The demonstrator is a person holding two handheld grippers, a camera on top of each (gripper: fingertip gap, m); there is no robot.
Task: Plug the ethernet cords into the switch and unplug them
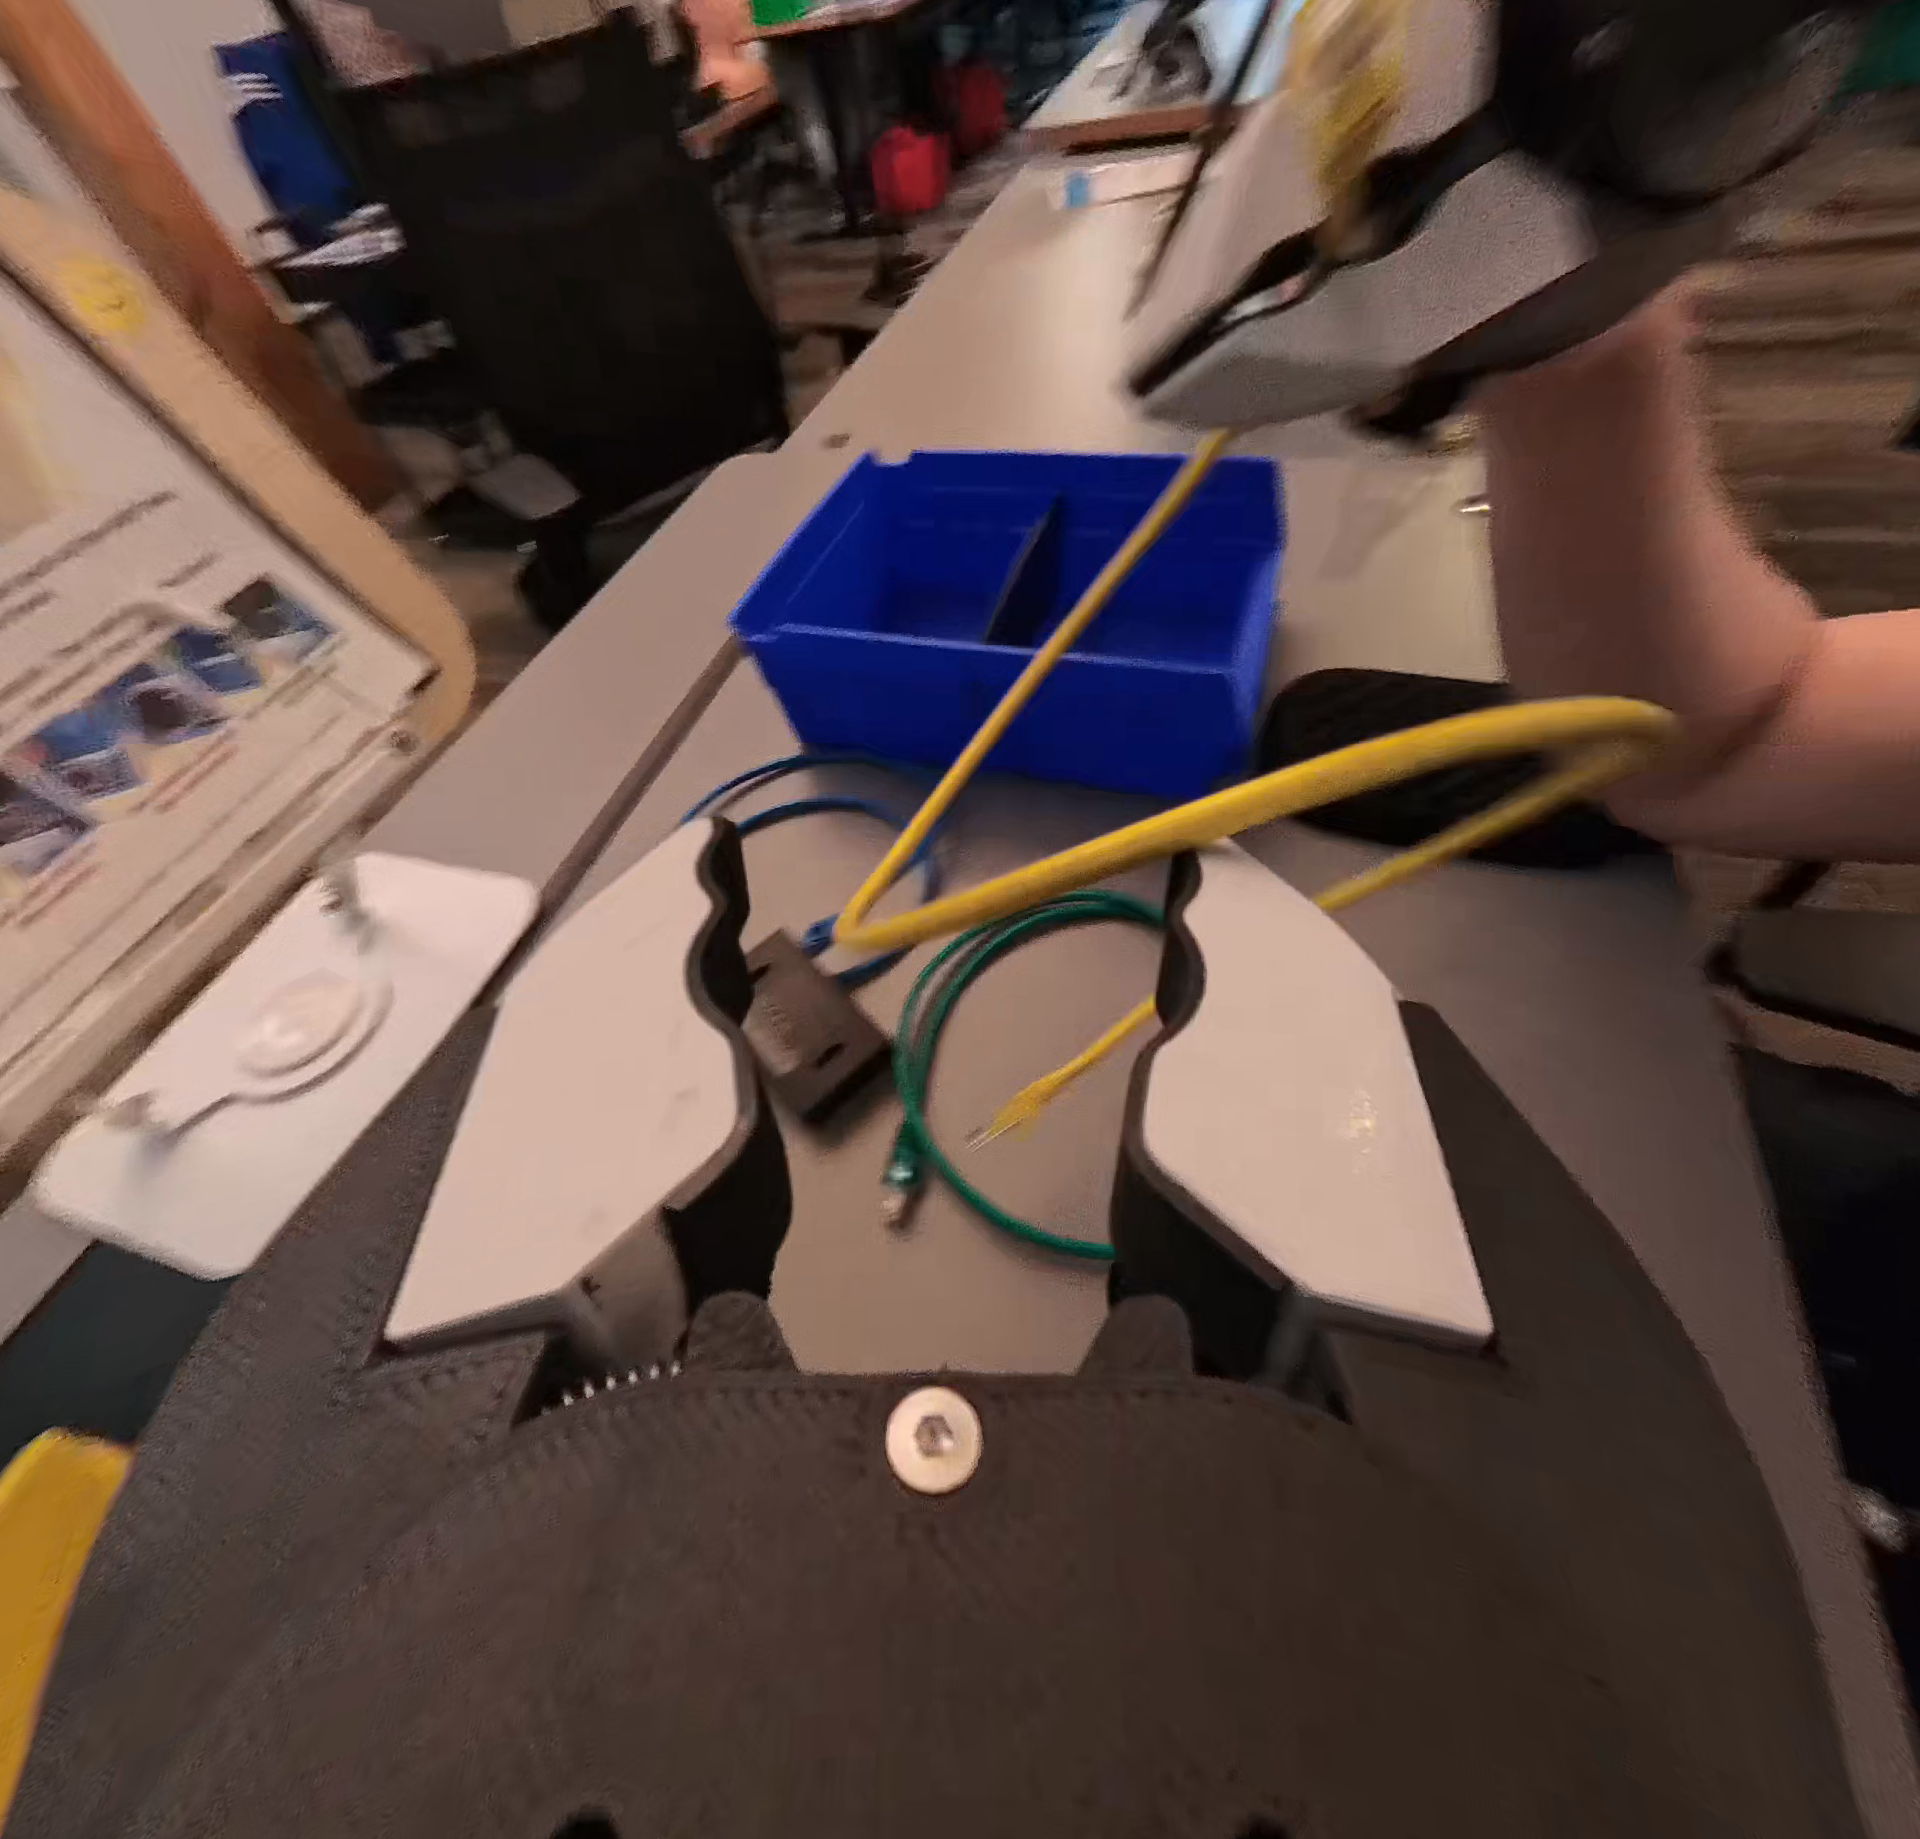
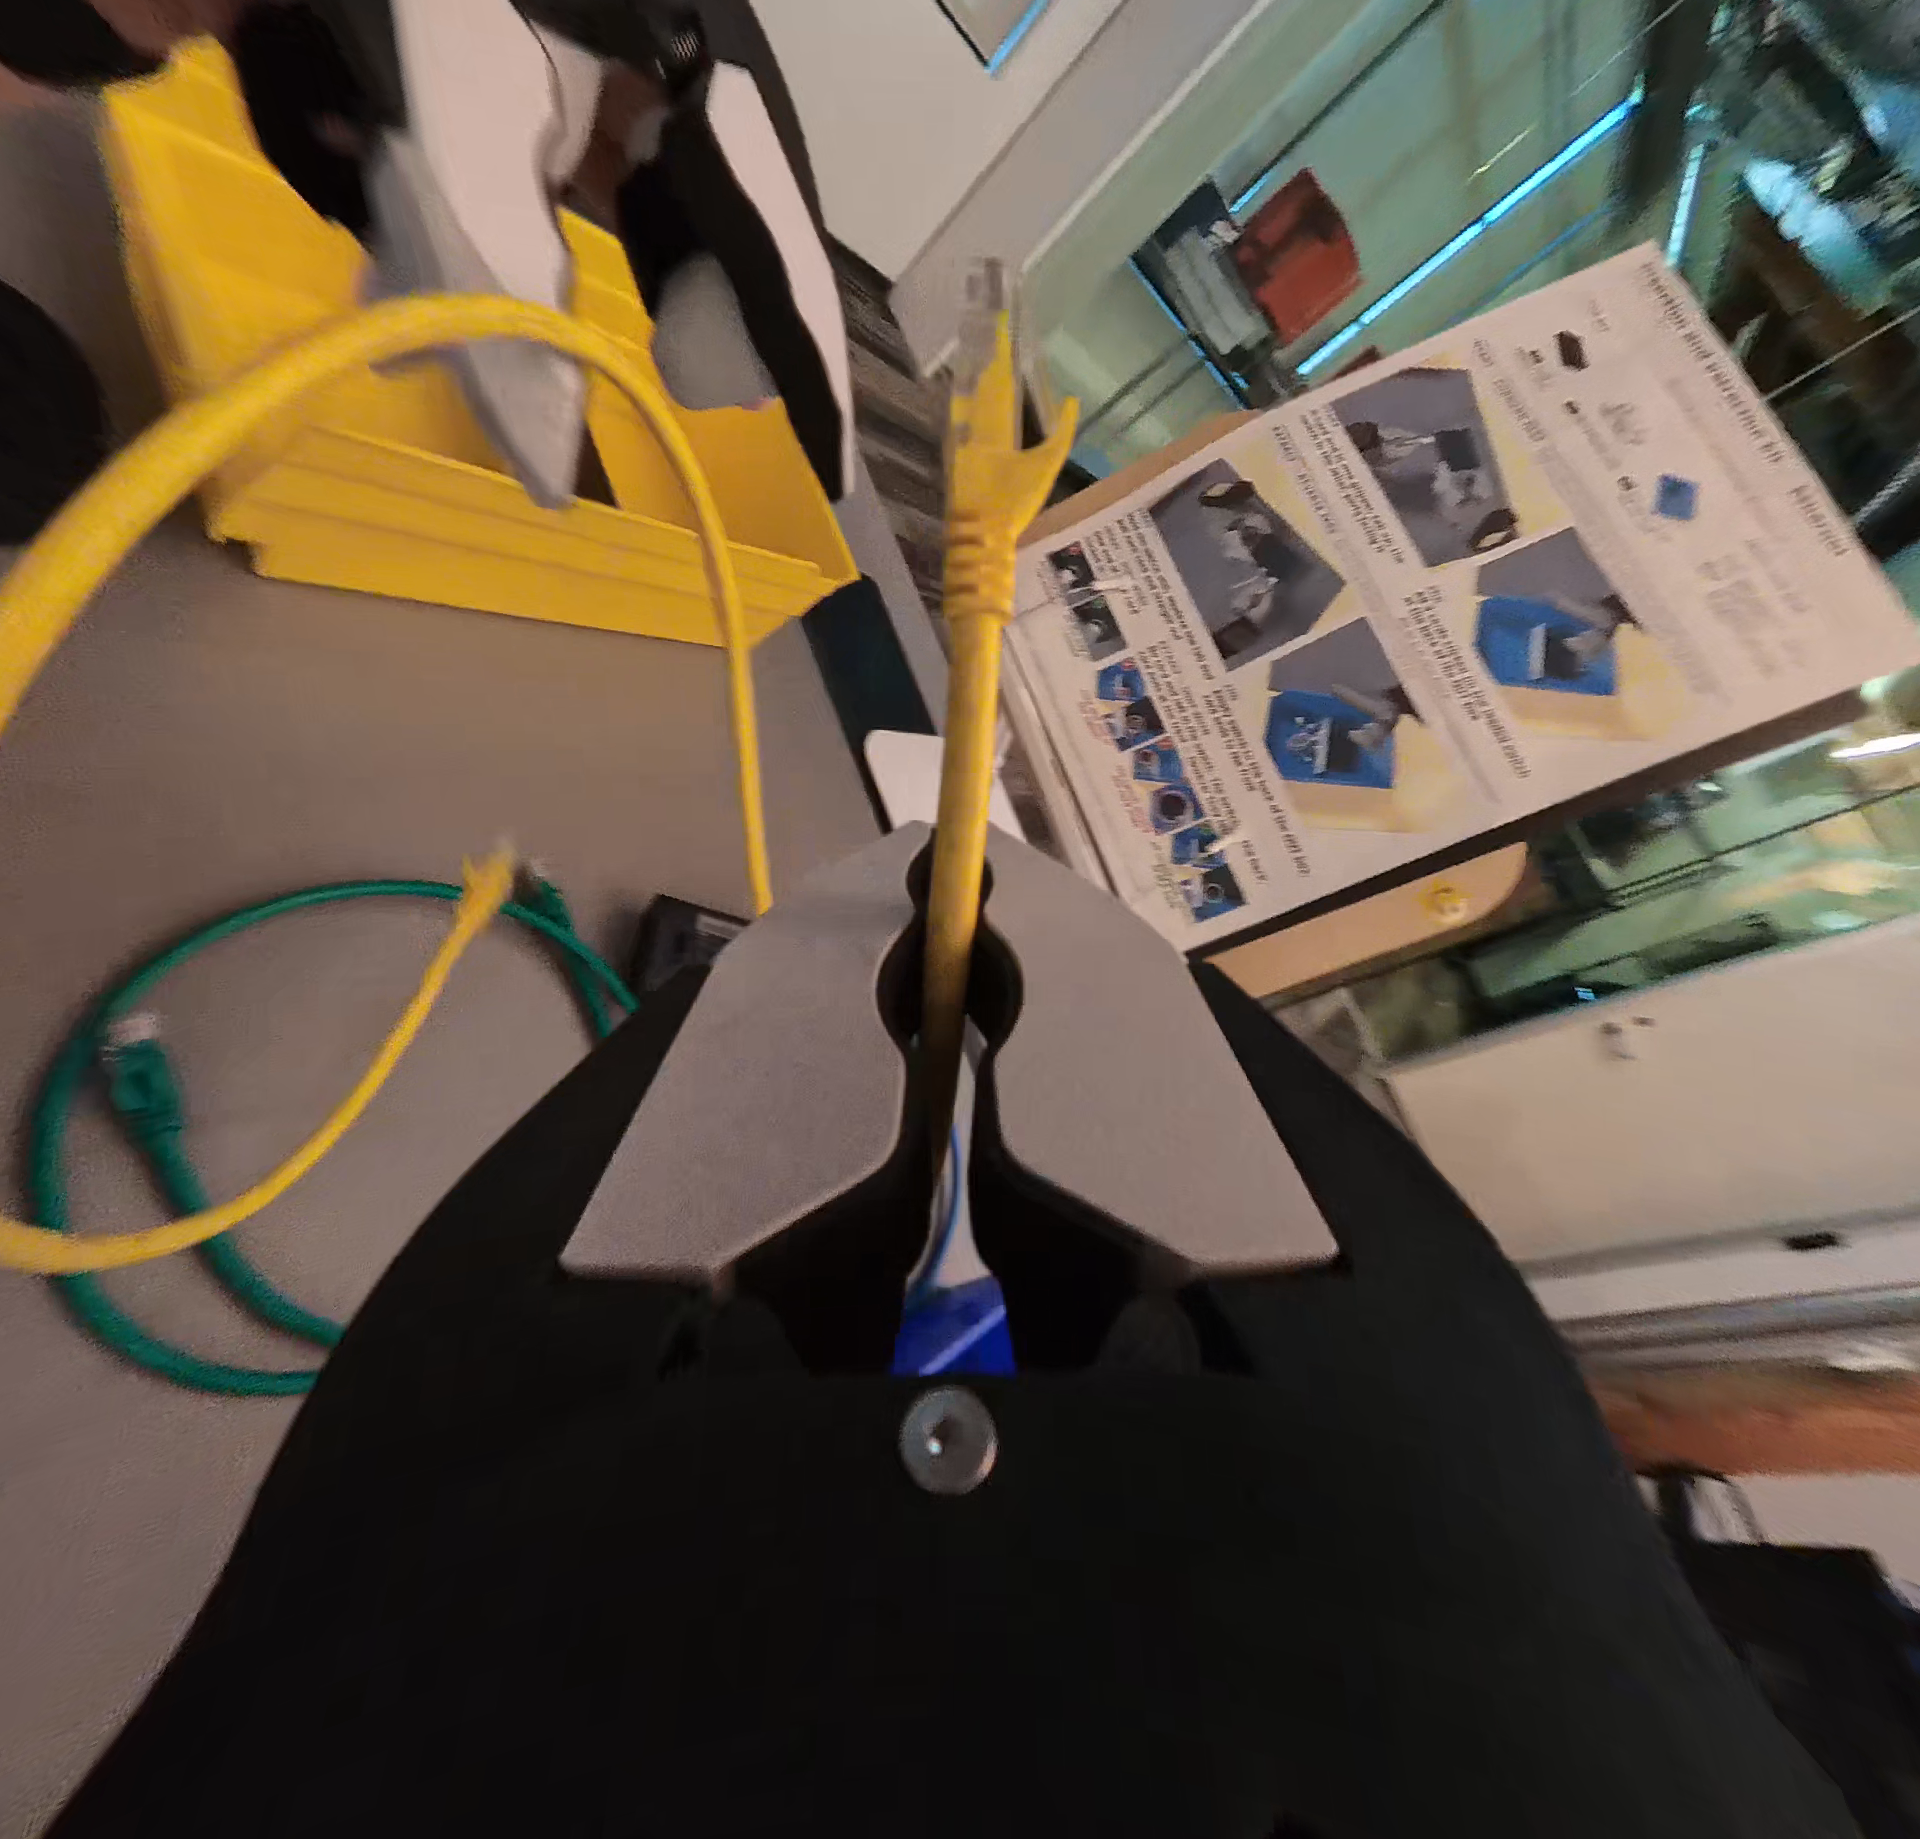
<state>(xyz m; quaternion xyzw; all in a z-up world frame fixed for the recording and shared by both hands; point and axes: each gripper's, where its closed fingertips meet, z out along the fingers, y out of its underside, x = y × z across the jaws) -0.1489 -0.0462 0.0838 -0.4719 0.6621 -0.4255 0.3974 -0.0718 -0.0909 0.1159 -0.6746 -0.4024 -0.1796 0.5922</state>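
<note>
My left gripper [image 1: 948, 875] is open and empty, low over the grey table. The small black switch [image 1: 805, 1031] lies just inside its left finger [image 1: 717, 916]. A green cord [image 1: 997, 968] and a blue cord [image 1: 831, 813] lie loose beside the switch. My right gripper [image 2: 951, 854] is shut on a yellow cord [image 2: 961, 750], held above the table, with the plug [image 2: 982, 335] sticking out past the tips. It shows blurred at the upper right of the left wrist view [image 1: 1195, 355]. The yellow cord [image 1: 1143, 833] loops down, and its free end [image 1: 1018, 1114] hangs near the table.
A blue divided bin [image 1: 1018, 605] stands behind the cords, with a black object [image 1: 1403, 750] to its right. A yellow bin [image 2: 416, 459] sits near my left gripper [image 2: 675, 387]. A framed poster [image 1: 156, 646] on a white base [image 1: 312, 1041] stands at the table's left edge. One gripper's finger ends stand about 11 centimetres off the other's. The small black switch [image 1: 805, 1031] is about 25 centimetres from my left fingertips.
</note>
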